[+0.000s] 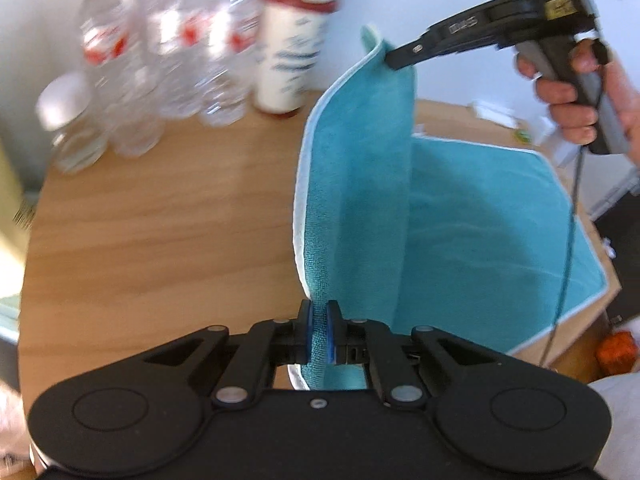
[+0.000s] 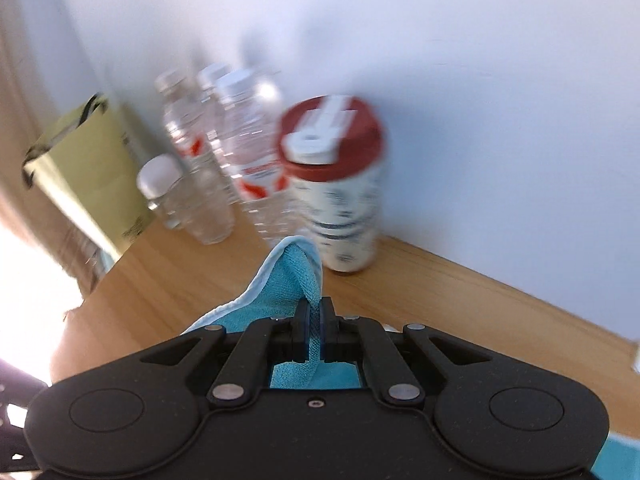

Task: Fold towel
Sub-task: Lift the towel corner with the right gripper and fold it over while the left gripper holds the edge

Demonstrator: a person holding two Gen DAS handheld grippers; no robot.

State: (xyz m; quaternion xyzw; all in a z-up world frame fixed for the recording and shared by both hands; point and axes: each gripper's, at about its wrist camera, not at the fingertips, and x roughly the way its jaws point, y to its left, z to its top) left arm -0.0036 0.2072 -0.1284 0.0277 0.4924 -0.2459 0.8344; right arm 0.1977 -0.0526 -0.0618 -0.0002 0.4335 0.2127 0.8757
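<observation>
Teal towel (image 1: pixel 360 184) pinched by both hand-held grippers (image 1: pixel 319 320) (image 2: pixel 316 320); bottles (image 1: pixel 132 80) blurred.

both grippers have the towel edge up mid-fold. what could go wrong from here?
1. The right gripper pinches only a thin bit of the teal towel near its corner; it may slip out.
2. The water bottles and red-lidded canister stand close ahead; a swing could topple them.

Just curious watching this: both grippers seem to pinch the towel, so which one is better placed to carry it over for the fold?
Probably the right gripper: it holds the towel higher; the left gripper pinches low.
</observation>
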